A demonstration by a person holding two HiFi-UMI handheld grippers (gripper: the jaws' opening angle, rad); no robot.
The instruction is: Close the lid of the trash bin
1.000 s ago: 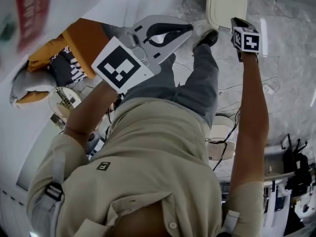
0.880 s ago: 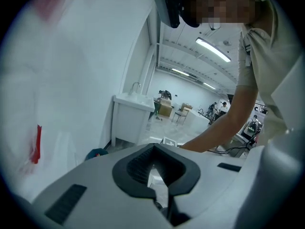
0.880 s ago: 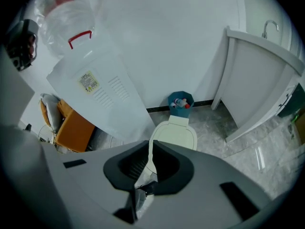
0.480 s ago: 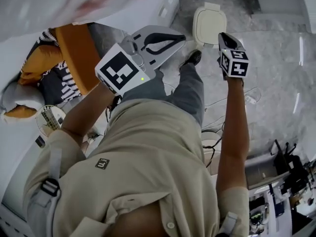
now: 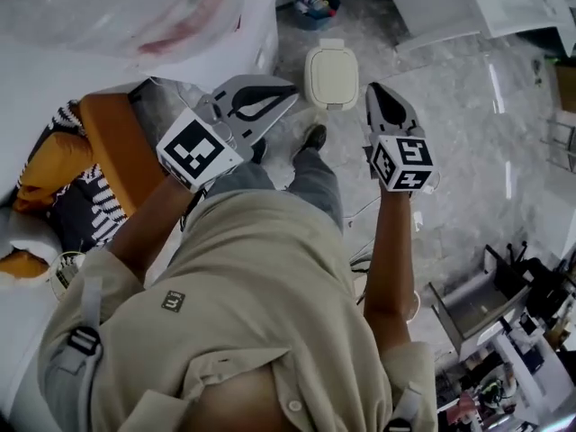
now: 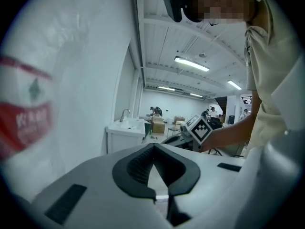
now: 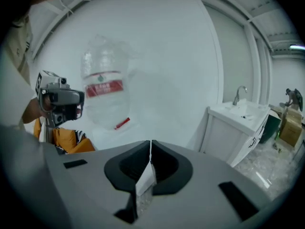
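Note:
The cream trash bin (image 5: 331, 76) stands on the marble floor with its lid lying flat and closed. Both grippers are held up well above it, apart from it. My left gripper (image 5: 292, 92) is at the bin's left, jaws meeting at the tips, nothing in them; in the left gripper view (image 6: 153, 146) it points across the room. My right gripper (image 5: 375, 89) is at the bin's right, shut and empty, its jaws having just closed the last bit. In the right gripper view (image 7: 150, 145) it faces a white wall, and the bin is out of sight in both gripper views.
The person's shoe (image 5: 313, 138) rests just in front of the bin. A blue bucket (image 5: 310, 3) sits beyond it, beside a clear plastic bottle (image 5: 135, 16) on a white surface. An orange cushion (image 5: 108, 151) is at left. A white sink cabinet (image 7: 238, 123) stands right; cables (image 5: 423, 205) lie on the floor.
Both grippers have risen away from the bin, the right one more. The bin now looks smaller and farther below; its lid stays flat.

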